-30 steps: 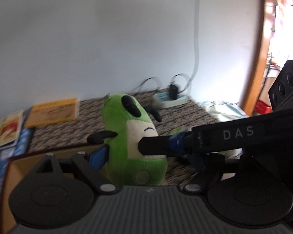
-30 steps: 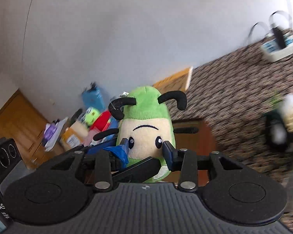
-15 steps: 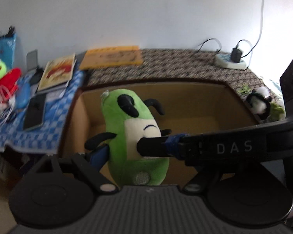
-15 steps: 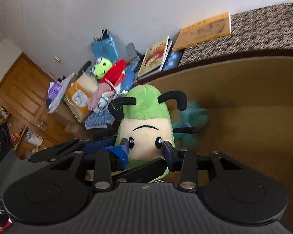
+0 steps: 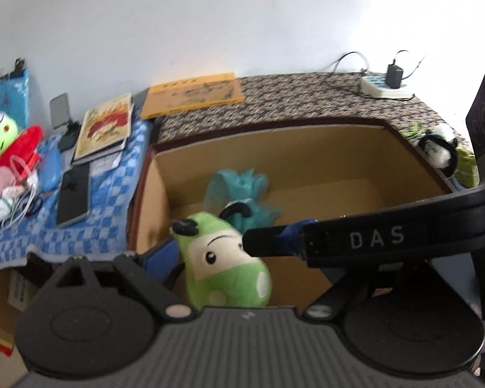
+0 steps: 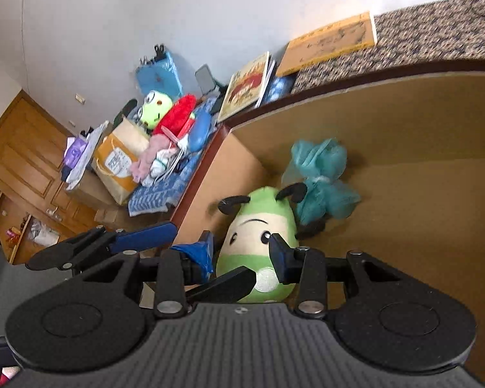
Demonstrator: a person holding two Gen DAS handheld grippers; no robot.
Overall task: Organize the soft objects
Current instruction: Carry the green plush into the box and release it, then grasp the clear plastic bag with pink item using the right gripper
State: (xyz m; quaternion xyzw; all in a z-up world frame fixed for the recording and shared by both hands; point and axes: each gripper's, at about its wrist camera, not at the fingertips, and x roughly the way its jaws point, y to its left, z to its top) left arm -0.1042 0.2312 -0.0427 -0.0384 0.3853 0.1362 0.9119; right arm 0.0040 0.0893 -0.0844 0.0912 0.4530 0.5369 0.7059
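A green plush (image 5: pixel 223 268) with a cream face and black antennae sits low in the cardboard box (image 5: pixel 307 158), tilted, close to the left wall. My left gripper (image 5: pixel 229 258) straddles it with jaws opening; its blue finger (image 6: pixel 142 236) stands clear of the plush and its black finger crosses the base. In the right wrist view the plush (image 6: pixel 262 226) is pinched at the face by my right gripper (image 6: pixel 242 245). The long black bar across the left wrist view is the right gripper's finger, which hides my left gripper's other finger.
A teal mesh bundle (image 5: pixel 239 190) lies in the box behind the plush. A frog plush (image 5: pixel 0 135), red plush (image 5: pixel 19 145), phone (image 5: pixel 72 200) and books lie on the blue checked cloth at left. A black-and-white plush (image 5: pixel 436 152) sits right of the box.
Both grippers swung the green plush from above the patterned cloth down into the box. It has since sunk lower and tipped over, and the left jaws have widened off it.
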